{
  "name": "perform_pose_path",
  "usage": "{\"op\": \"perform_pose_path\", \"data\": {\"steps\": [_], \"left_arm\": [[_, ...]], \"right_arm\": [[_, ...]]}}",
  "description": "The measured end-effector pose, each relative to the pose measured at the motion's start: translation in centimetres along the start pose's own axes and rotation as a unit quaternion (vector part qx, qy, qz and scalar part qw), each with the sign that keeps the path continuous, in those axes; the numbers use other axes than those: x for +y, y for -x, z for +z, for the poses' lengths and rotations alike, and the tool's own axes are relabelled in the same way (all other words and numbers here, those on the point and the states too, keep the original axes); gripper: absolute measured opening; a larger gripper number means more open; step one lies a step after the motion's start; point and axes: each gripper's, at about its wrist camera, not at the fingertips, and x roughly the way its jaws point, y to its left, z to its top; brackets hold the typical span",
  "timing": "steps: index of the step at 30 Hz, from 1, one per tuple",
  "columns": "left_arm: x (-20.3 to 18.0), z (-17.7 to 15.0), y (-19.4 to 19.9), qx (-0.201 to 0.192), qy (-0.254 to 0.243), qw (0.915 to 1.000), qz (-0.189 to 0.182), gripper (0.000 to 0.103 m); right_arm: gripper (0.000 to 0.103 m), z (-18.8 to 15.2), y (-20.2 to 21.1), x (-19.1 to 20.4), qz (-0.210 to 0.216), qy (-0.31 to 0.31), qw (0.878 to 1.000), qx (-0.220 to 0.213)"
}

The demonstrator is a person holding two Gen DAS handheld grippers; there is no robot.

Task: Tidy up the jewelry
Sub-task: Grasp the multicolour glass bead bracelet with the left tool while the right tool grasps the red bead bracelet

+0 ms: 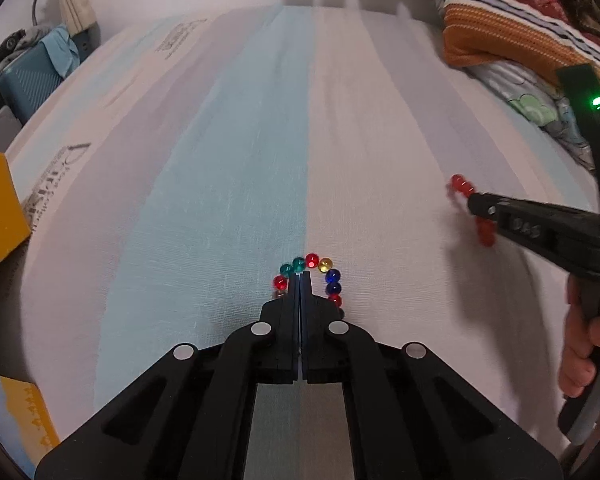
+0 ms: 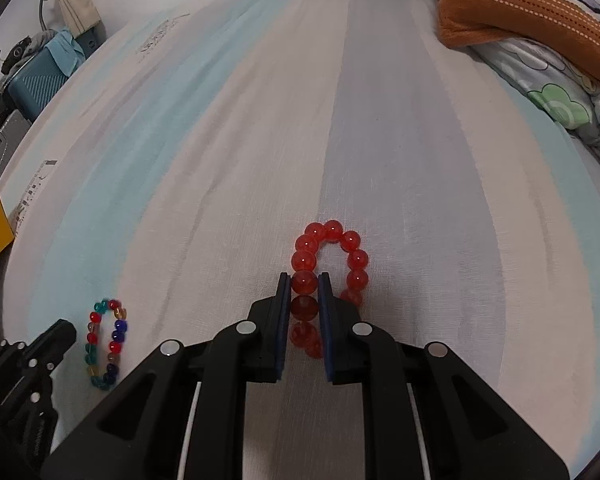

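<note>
Pinching the multicoloured bead bracelet (image 1: 314, 280) at its near arc, the left gripper (image 1: 302, 280) sits clenched over the striped bedsheet (image 1: 236, 160) in the left wrist view, while in the right wrist view the right gripper (image 2: 304, 284) clamps one bead of the red bead bracelet (image 2: 332, 252), which loops ahead of it on the sheet.

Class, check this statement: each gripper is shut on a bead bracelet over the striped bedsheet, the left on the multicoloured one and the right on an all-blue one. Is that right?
Not quite. The right gripper is shut on a bracelet of red glassy beads, not blue, as the right wrist view shows. The rest stands: the left gripper is shut on the multicoloured bead bracelet over the striped bedsheet.
</note>
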Motion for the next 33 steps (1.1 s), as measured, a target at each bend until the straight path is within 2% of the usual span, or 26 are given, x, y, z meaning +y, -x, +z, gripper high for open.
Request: {"op": "perform_pose_path", "data": {"steps": [3, 7, 10, 13, 15, 22, 23, 24, 26, 28, 33], "left_arm": [[0.1, 0.2, 0.7, -0.003, 0.003, 1.0, -0.001, 0.0], [1.0, -0.2, -0.7, 0.015, 0.019, 0.9997, -0.003, 0.0], [1.5, -0.6, -2.1, 0.027, 0.015, 0.9995, 0.01, 0.0], [1.7, -0.8, -3.2, 0.029, 0.015, 0.9991, 0.028, 0.005], [1.9, -0.9, -4.1, 0.037, 0.016, 0.9985, 0.038, 0.014], [1.2, -1.3, -4.7, 0.024, -0.002, 0.9968, 0.076, 0.032], [1.2, -1.3, -4.6, 0.023, -0.004, 0.996, 0.086, 0.04], [1.2, -1.3, -4.4, 0.021, -0.004, 0.9955, 0.093, 0.052], [1.6, -1.1, -4.0, 0.014, 0.007, 0.9955, 0.093, 0.068], [2.0, -1.0, -3.3, 0.001, 0.027, 0.9961, 0.084, 0.071], [1.7, -0.7, -2.6, -0.004, 0.029, 0.9975, 0.064, 0.075]], "right_arm": [[0.013, -0.2, 0.4, -0.3, 0.005, -0.008, 1.0, 0.002], [0.013, -0.3, 1.0, -0.3, 0.003, -0.007, 1.0, -0.001], [0.013, -0.3, 1.0, -0.4, 0.003, -0.007, 1.0, -0.002], [0.013, -0.2, 0.9, -0.3, 0.005, -0.006, 1.0, -0.004], [0.013, -0.1, 0.8, -0.1, 0.007, -0.004, 1.0, -0.005], [0.013, -0.1, 1.0, -0.1, 0.016, -0.003, 1.0, -0.006], [0.013, 0.0, 1.1, -0.2, 0.016, -0.003, 1.0, -0.007], [0.013, 0.0, 1.3, -0.2, 0.018, -0.004, 1.0, -0.008], [0.013, 0.1, 1.5, -0.3, 0.019, -0.004, 1.0, -0.01], [0.013, 0.2, 1.7, -0.4, 0.021, -0.005, 1.0, -0.012], [0.013, 0.2, 1.8, -0.4, 0.024, -0.006, 1.0, -0.013]]}}
